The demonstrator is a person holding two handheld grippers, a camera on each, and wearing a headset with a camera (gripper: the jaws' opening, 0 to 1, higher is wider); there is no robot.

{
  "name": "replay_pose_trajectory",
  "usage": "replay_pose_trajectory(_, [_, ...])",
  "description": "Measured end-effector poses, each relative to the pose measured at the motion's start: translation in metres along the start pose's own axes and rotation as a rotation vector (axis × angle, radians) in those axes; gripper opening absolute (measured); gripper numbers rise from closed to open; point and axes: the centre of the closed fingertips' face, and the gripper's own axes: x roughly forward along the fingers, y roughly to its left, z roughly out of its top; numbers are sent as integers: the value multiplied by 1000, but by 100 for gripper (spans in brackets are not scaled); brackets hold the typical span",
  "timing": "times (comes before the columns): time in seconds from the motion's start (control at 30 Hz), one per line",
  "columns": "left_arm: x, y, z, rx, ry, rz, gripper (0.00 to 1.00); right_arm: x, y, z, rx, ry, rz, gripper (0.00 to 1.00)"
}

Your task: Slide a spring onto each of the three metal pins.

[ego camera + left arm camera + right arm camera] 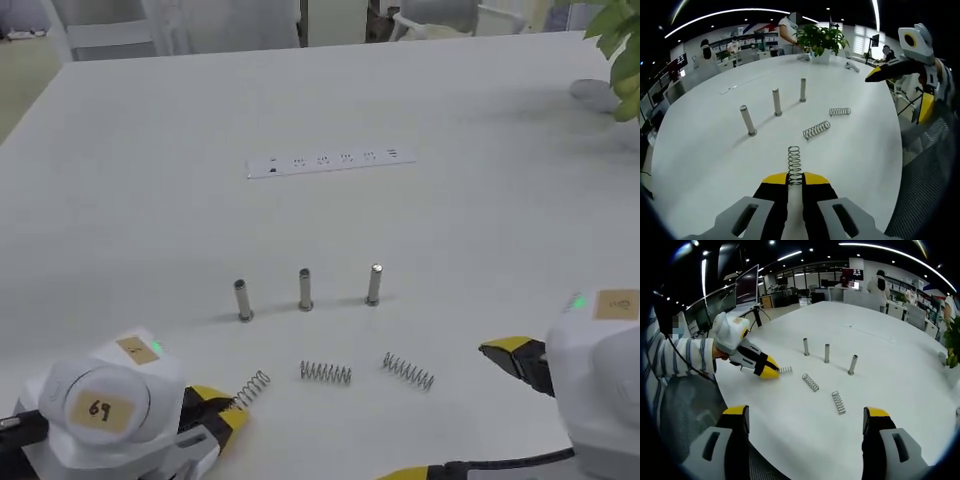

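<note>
Left tongs (pixel 795 176) narrow, nipping end of one spring (pixel 794 162) lying flat on bench (pixel 705 170). Right tongs (pixel 805 415) wide, empty. Two loose springs (pixel 816 130) lie near three upright pins (pixel 776 102), all bare. Risk: hold is only at spring's tip, so coil may flex, pivot or pop free on lift. Sagging spring could miss pin top or knock pin over.

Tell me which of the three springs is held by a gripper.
The leftmost spring in the head view: the left gripper is shut on its end. The middle spring and the right spring lie free on the table.
</note>
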Motion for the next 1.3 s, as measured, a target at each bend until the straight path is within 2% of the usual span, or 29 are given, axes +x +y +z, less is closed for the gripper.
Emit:
replay_pose_trajectory(0.17, [-4,-2,5,27,-6,-15,2,-1,-1,-4,-47,23,12,92])
replay_pose_trajectory(0.27, [-6,-9,8,13,-17,-65,2,-1,-3,-6,-70,35,22,91])
replay_pose_trajectory(0.47, [-9,-14,10,16,-21,-91,2,3,-6,-7,-130,52,46,90])
replay_pose_trajectory(0.5, [-10,-17,11,-9,-27,-104,2,5,-5,-8,-137,54,60,90])
replay_pose_trajectory(0.63, [-12,-18,14,8,-29,-115,2,8,-1,-10,-161,60,96,87])
replay_pose_trajectory(0.73, [-16,-16,20,-11,-46,-119,2,11,1,-10,-169,63,118,86])
replay_pose_trajectory(0.83, [-19,-12,22,23,-39,-103,2,13,3,-10,-183,67,136,85])
replay_pose_trajectory(1.03, [-26,-12,29,33,-49,-118,2,19,10,-3,-198,21,190,83])
replay_pose_trajectory(1.2, [-29,-15,30,67,-43,-138,2,21,12,2,-229,8,221,79])
replay_pose_trajectory(1.3, [-31,-20,31,90,-39,-168,2,23,11,4,-251,7,234,76])
